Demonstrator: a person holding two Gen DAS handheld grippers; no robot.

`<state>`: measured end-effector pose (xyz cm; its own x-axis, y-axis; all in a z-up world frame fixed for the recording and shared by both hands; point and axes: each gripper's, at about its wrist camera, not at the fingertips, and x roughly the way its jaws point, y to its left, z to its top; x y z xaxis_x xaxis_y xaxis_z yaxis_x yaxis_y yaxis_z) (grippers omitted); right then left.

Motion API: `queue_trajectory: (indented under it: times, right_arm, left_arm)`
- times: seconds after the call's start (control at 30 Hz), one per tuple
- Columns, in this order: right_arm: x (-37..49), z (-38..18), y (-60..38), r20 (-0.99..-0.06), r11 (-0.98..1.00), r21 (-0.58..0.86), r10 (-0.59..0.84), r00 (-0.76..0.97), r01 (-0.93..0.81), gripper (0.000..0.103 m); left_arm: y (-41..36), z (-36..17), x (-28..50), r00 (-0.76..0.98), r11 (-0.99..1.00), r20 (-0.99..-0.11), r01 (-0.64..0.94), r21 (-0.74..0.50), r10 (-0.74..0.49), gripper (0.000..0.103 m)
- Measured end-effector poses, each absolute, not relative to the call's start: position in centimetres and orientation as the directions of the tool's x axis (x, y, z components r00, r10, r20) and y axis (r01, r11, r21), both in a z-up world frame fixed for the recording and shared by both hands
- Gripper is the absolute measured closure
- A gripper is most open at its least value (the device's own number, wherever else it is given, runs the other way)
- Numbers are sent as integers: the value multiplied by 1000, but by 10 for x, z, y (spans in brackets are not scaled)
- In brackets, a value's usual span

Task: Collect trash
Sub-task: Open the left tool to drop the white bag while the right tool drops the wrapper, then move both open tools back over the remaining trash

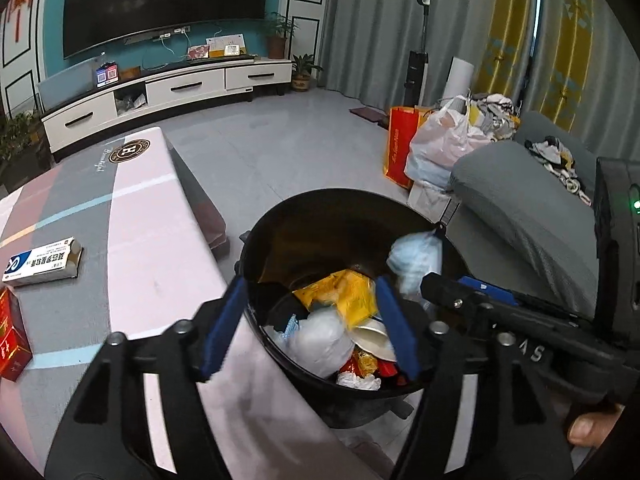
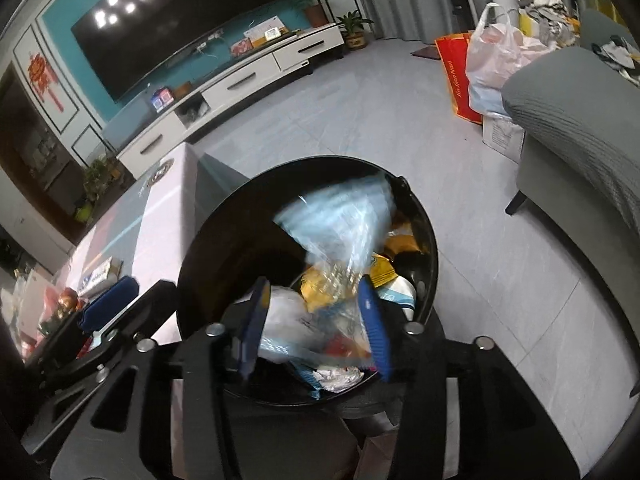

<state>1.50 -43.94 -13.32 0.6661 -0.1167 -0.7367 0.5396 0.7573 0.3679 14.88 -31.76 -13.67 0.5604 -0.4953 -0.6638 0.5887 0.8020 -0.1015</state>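
A black round bin (image 1: pixel 280 216) (image 2: pixel 208 220) stands beside the table, holding a yellow wrapper (image 1: pixel 354 296), a white bag (image 1: pixel 320 340) and other litter. My left gripper (image 1: pixel 310 328) is open above the bin with nothing between its blue pads. My right gripper (image 2: pixel 314 328) is open over the same bin. A blurred clear-blue plastic bag (image 2: pixel 340 220) (image 1: pixel 416 256) hangs loose between and beyond its fingers, inside the bin's mouth; the pads do not press on it. On the table lie a white-blue medicine box (image 1: pixel 40 264) and a red box (image 1: pixel 12 340).
The pink-grey table (image 1: pixel 160 240) runs along the bin's left. A grey sofa (image 1: pixel 520 216) sits to the right, with plastic and red bags (image 1: pixel 436 140) behind it. A TV cabinet (image 1: pixel 168 92) lines the far wall across bare floor.
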Motion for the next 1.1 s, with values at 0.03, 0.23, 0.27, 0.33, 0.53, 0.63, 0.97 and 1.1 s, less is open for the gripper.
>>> queue_trajectory:
  times: [0.03, 0.23, 0.27, 0.33, 0.53, 0.63, 0.97, 1.1]
  right_arm:
    - [14, -133, -440, -735, 753, 372, -118, 668, 542, 53]
    - [12, -129, -439, -728, 756, 360, -139, 671, 547, 52]
    - [12, -128, -437, -726, 756, 358, -144, 673, 548, 52]
    - [12, -126, -437, -722, 757, 358, -146, 677, 546, 52]
    - [14, -118, -428, -707, 760, 368, -146, 692, 536, 50]
    - [18, -115, -422, -701, 763, 375, -139, 700, 527, 48]
    - [48, -109, -378, -696, 809, 369, -87, 713, 459, 39]
    - [64, -108, -352, -695, 838, 364, -46, 717, 406, 38]
  left_arm:
    - [-316, -136, 148, 567, 805, -662, 585, -97, -491, 34]
    - [-305, -130, 145, 602, 831, -659, 553, -62, -451, 31]
    - [-303, -128, 144, 607, 833, -657, 549, -59, -447, 29]
    - [-296, -125, 142, 615, 841, -657, 539, -54, -436, 27]
    - [-276, -119, 140, 633, 861, -659, 507, -44, -406, 23]
    - [-263, -117, 140, 640, 870, -659, 491, -47, -396, 19]
    - [-204, -117, 140, 668, 906, -658, 420, -53, -348, 12]
    - [-163, -114, 134, 694, 923, -644, 380, -55, -324, 12]
